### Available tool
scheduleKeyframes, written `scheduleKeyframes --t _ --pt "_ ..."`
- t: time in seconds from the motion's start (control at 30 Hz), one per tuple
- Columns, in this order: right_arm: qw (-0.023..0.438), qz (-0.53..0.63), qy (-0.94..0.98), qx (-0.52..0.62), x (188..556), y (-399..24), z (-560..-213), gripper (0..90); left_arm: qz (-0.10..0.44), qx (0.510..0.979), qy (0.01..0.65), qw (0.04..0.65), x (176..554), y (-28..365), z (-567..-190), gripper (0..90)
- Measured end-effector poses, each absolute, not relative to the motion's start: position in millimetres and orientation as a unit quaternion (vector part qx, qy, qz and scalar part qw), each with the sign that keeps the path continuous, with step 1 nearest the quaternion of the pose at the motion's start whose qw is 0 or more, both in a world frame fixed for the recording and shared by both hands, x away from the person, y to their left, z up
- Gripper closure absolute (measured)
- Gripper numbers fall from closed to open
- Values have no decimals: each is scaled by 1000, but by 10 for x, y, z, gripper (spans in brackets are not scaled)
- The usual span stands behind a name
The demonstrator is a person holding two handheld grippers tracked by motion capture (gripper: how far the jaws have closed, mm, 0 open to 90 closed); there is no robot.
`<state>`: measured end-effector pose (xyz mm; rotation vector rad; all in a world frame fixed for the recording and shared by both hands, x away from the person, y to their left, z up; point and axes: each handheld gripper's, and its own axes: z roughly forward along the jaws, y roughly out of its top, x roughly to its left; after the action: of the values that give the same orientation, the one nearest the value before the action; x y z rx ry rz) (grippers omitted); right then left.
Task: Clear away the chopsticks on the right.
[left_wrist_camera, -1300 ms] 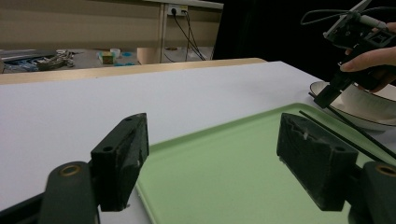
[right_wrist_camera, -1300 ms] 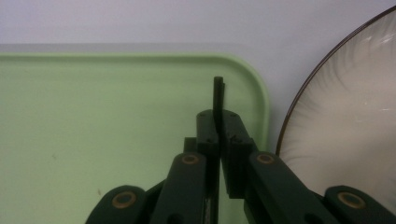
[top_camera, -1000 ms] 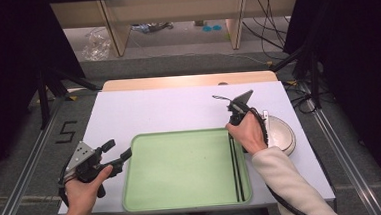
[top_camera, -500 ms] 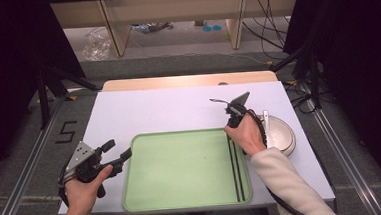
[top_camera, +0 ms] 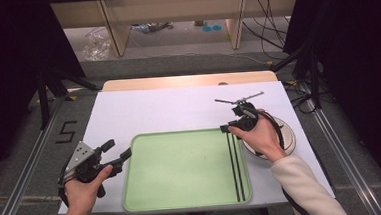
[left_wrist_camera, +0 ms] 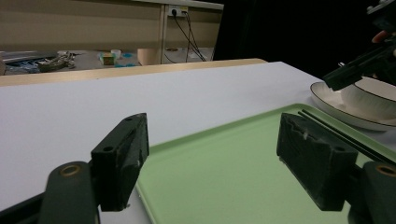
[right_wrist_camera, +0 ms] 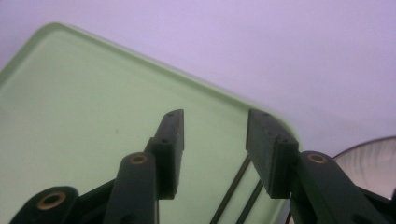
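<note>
In the high view, two black chopsticks (top_camera: pixel 235 165) lie side by side along the right edge of the green tray (top_camera: pixel 182 170) on the tabletop (top_camera: pixel 168 109). The right tongs (top_camera: pixel 226 128) hover over the tray's far right corner, their jaws just opened, nothing between them. The left tongs (top_camera: pixel 118 149) gape empty at the tray's left rim.

Left gripper view: chopsticks (left_wrist_camera: pixel 345 135) beside a bowl (left_wrist_camera: pixel 369 98) on its plate (left_wrist_camera: pixel 327 100).

Right gripper view: the chopsticks (right_wrist_camera: pixel 240 191) lie below the parted jaws.

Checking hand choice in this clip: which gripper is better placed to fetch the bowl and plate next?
Right. The right gripper, jaws just opened and empty, hovers beside the white bowl on its dark-rimmed plate. The left gripper sits across the green plastic tray.
</note>
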<state>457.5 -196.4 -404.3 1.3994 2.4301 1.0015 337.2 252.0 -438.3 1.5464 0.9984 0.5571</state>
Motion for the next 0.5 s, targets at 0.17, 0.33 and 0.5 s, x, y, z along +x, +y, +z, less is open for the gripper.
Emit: scheduleKeyframes --t 0.17,0.33,0.5 --pt "78 356 827 429 4431 -2091 -4007 508 237 660 426 572 3371 2520 -4384 251" --pt "90 369 830 409 4268 -2231 -4020 423 238 661 425 571 3369 2526 -4383 252" --pt "126 402 826 375 4124 -2371 -4053 371 240 661 424 571 3370 2520 -4381 251"
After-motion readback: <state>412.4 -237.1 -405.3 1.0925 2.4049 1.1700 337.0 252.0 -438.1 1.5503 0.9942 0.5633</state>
